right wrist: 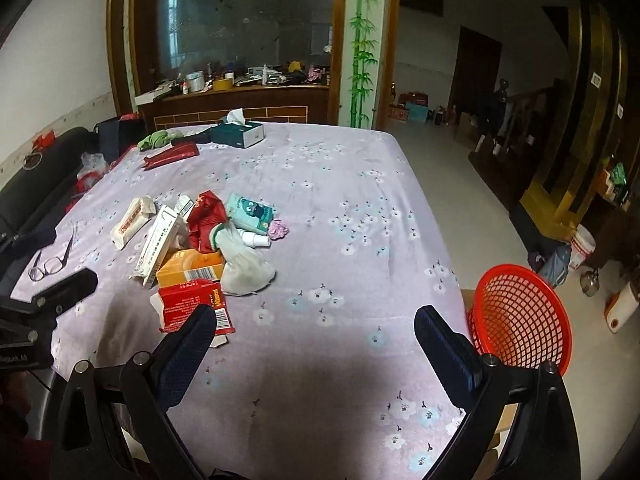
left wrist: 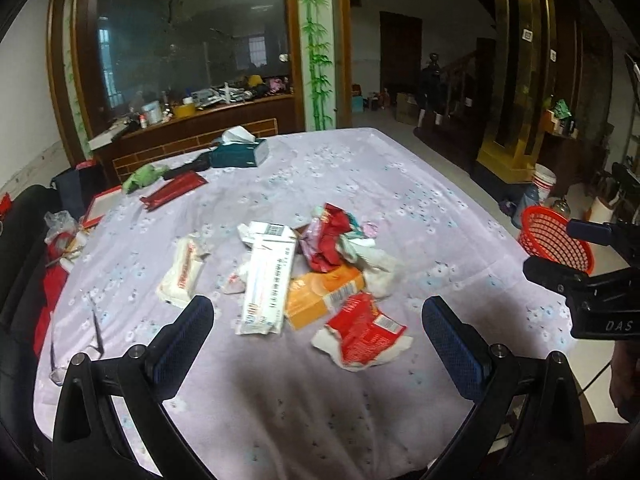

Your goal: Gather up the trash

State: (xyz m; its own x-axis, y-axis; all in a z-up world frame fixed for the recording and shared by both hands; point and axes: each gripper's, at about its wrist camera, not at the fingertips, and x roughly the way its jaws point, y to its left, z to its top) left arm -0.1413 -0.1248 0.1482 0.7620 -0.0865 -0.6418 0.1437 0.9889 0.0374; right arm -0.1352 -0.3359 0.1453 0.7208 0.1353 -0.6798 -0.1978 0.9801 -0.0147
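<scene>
Now both grippers, left & right, spread wide, trash pile just ahead.

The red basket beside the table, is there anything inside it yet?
The red basket tilts its mouth toward the right wrist camera, and the mesh that shows holds no trash. Its lowest part is hidden behind the right gripper finger. The left wrist view shows only part of it.

Each hand-held gripper has black arms, blue-padded fingers, silver screws.
</scene>
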